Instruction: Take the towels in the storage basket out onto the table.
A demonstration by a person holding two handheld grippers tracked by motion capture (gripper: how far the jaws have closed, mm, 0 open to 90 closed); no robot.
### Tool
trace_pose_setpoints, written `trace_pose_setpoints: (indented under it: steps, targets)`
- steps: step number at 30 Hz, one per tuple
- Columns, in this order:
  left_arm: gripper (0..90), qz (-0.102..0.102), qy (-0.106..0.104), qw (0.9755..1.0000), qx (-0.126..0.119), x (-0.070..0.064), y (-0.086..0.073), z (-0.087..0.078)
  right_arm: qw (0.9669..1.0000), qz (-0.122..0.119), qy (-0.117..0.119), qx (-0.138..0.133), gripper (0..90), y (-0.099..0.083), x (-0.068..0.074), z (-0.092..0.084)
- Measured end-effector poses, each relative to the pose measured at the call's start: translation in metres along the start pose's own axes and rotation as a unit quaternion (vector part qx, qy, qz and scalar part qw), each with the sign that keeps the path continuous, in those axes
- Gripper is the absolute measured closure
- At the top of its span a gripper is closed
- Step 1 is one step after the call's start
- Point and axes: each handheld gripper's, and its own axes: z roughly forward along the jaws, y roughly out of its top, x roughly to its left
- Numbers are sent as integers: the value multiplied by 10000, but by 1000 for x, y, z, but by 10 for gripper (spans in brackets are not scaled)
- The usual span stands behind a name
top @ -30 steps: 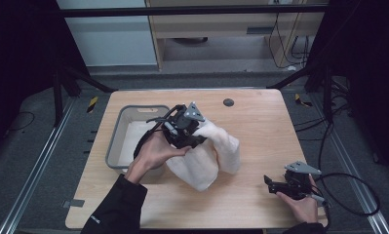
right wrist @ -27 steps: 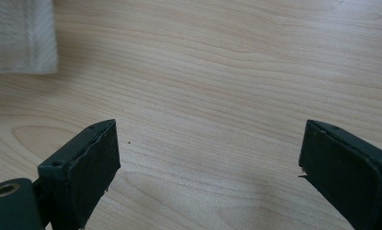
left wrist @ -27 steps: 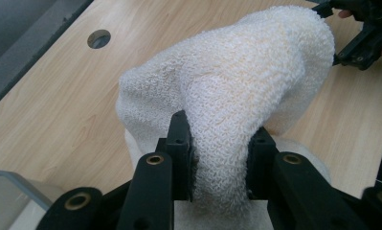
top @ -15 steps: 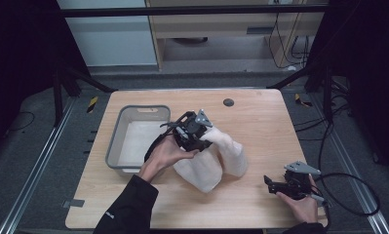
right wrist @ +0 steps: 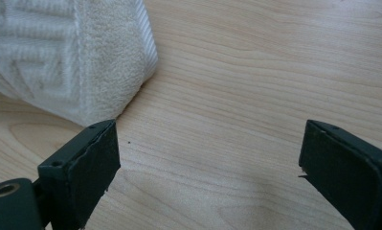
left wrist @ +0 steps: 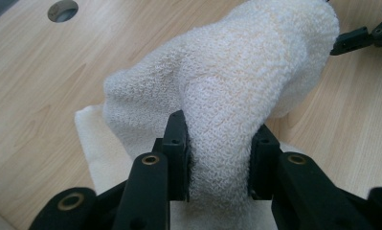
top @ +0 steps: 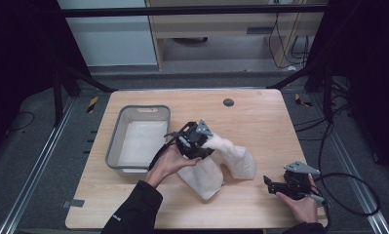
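Observation:
A white towel (top: pixel 236 161) lies bunched on the wooden table (top: pixel 260 122), with one fold lifted. My left gripper (top: pixel 209 146) is shut on that raised fold. In the left gripper view the towel (left wrist: pixel 246 72) bulges between the two pads (left wrist: pixel 178 143), which squeeze it. My left gripper (left wrist: pixel 219 158) has just been opening slightly, with the towel still pinched between its jaws. My right gripper (top: pixel 267 184) rests low at the near right of the table. In its own view my right gripper (right wrist: pixel 207 163) stands open over bare wood, with the towel's hem (right wrist: pixel 59 52) just beyond the left jaw.
A grey plastic tub (top: pixel 113 141) with a pale cloth inside stands left of the towel. A round dark hole (top: pixel 228 102) sits in the table near its far edge. Cables trail off the right side by my right hand (top: pixel 301 207).
My left gripper has come down and toward the near side with the towel's fold, and the towel now slumps lower on the table. The right gripper has stayed put.

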Motion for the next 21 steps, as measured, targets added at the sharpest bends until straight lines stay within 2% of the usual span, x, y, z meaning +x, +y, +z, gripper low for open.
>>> trace_pose_setpoints:
  steps: [7, 13, 19, 21]
  targets:
    - [648, -102, -91, 9999, -26, 1, -13, 10, 10000, -25, -8, -2, 66, 0, 0, 1]
    - [613, -206, -154, 9996, -124, 2, -19, 12, 10000, -37, -19, 6, 66, 0, 0, 1]
    - [524, -264, -92, 9996, -95, 1, -22, 13, 10000, -47, -26, 12, 65, 0, 0, 1]
    - [468, -267, -42, 9996, -92, 0, -23, 13, 10000, -48, -28, 13, 65, 0, 0, 1]
